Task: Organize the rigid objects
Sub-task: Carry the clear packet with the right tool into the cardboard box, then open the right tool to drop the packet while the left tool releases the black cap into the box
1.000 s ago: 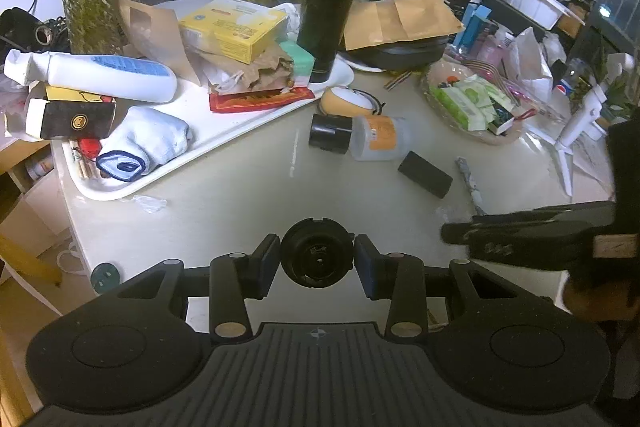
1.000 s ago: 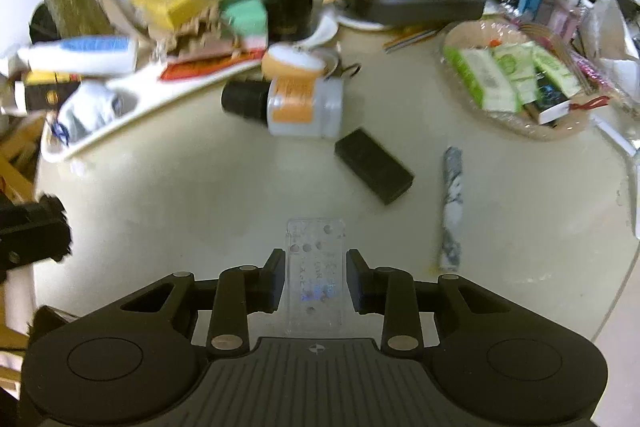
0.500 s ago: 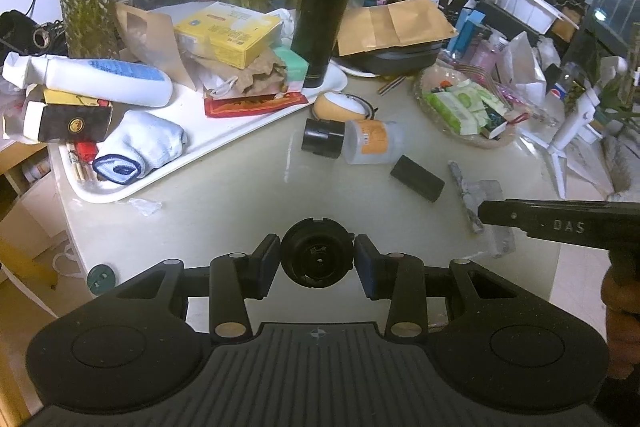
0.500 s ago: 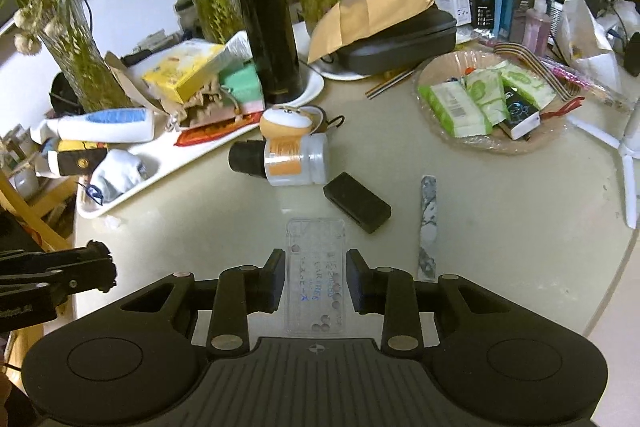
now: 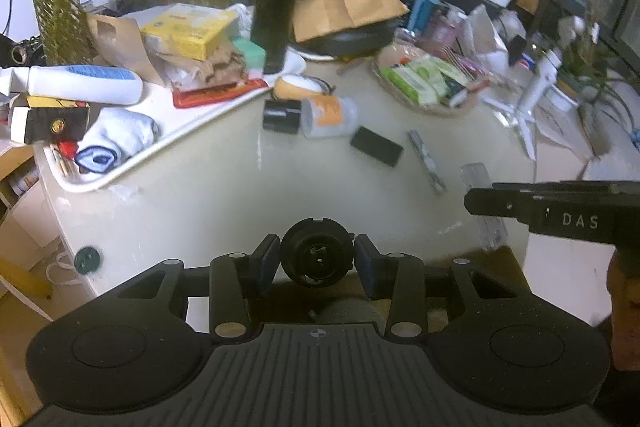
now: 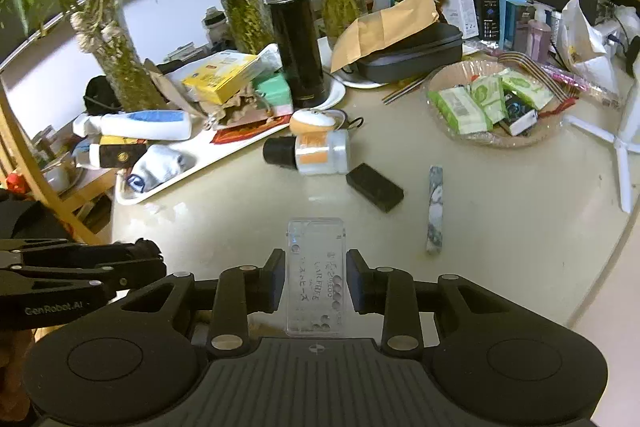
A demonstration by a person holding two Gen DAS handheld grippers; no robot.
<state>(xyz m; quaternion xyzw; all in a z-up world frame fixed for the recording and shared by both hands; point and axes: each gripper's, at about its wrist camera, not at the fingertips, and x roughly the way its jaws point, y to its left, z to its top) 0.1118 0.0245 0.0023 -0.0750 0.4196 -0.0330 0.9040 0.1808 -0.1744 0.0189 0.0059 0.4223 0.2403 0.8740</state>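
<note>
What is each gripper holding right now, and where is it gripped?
Left gripper pinches a round black cap across its sides. Right gripper clamps a clear plastic case by its long edges.

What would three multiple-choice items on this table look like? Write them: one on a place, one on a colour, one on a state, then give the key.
1. Where does the black block lie?
A. on the white tray
B. on the bare table between the jar and the marbled stick
C. in the wicker bowl

2. What colour is the band on the jar lying on its side?
A. orange
B. purple
C. green

3. What is the right gripper doing?
A. hanging open
B. shut on the clear plastic case
C. shut on the black thermos

Key:
1 B, since the jar is on one side of it and the marbled stick on the other.
2 A, the band is orange.
3 B, the clear plastic case sits between its fingers, while the left gripper holds a black round cap.
</note>
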